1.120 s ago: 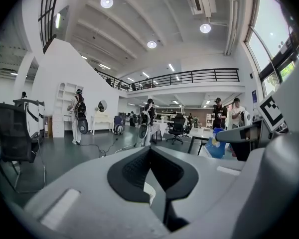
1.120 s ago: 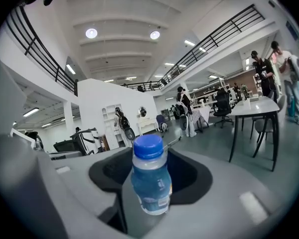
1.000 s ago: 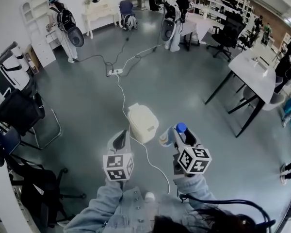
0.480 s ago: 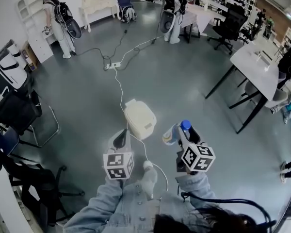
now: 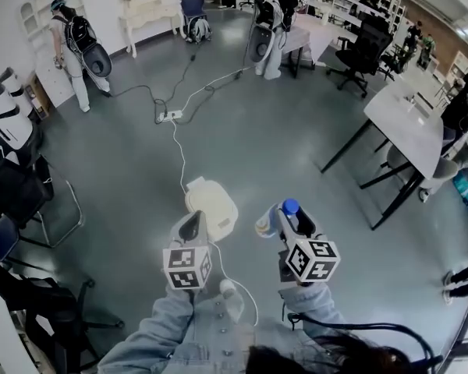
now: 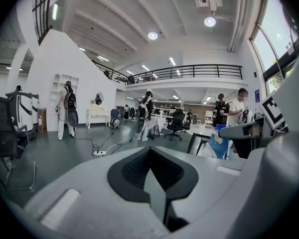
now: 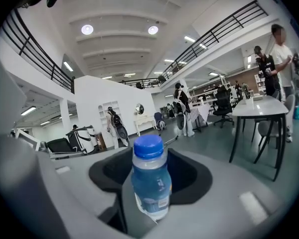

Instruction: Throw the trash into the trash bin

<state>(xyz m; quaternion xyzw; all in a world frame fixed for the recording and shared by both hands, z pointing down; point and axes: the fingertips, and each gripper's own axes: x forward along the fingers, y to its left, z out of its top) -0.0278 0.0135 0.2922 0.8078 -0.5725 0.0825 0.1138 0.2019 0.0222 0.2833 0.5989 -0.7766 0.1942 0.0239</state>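
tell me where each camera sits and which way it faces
Head view: on the person's head, aimed steeply down at the trash bin; denim sleeves, left claw and right claw show.
Left gripper view: on the left claw, looking across the hall; its shut, empty jaws show.
Right gripper view: on the right claw, facing the hall; its jaws grip a bottle.
Shared: all three show the bottle.
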